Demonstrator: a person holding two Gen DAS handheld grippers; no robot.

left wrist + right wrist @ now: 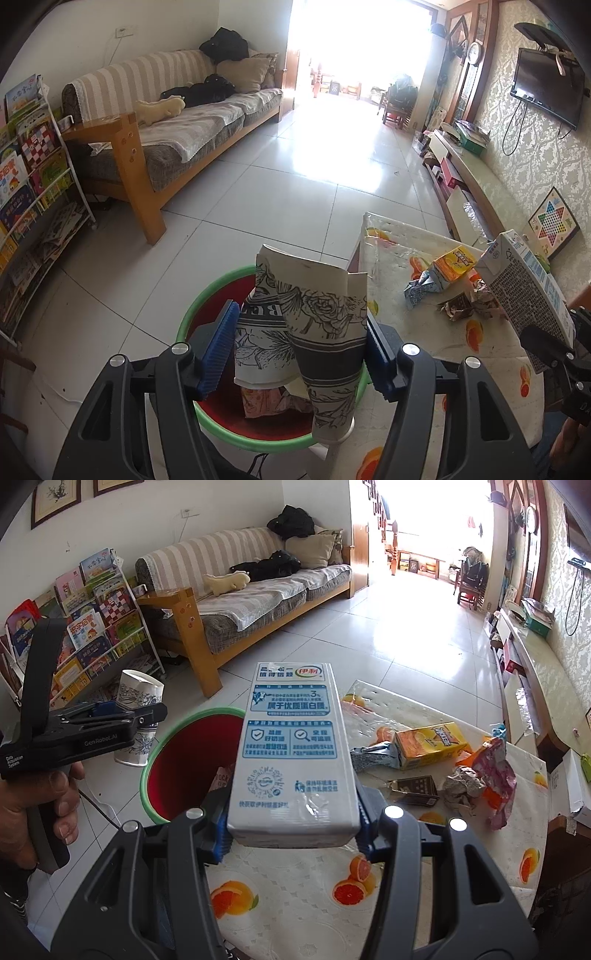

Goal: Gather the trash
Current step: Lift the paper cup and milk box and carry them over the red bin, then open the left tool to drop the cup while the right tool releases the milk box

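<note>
Sofa and bookrack line the left wall. Left gripper pinches crushed paper cups over the bin; they are light, soft and likely to slip. Right gripper clamps a milk carton by its base, stiff but crushable, above the table. Bin contents are mostly hidden; remaining wrappers are hard to identify.

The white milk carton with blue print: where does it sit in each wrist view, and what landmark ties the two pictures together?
Left wrist view: the white milk carton with blue print stands at the far right edge, tilted, above the table.
Right wrist view: it fills the centre, clamped between the right gripper fingers.
Shared landmark: the green-rimmed red bin beside the table.
</note>
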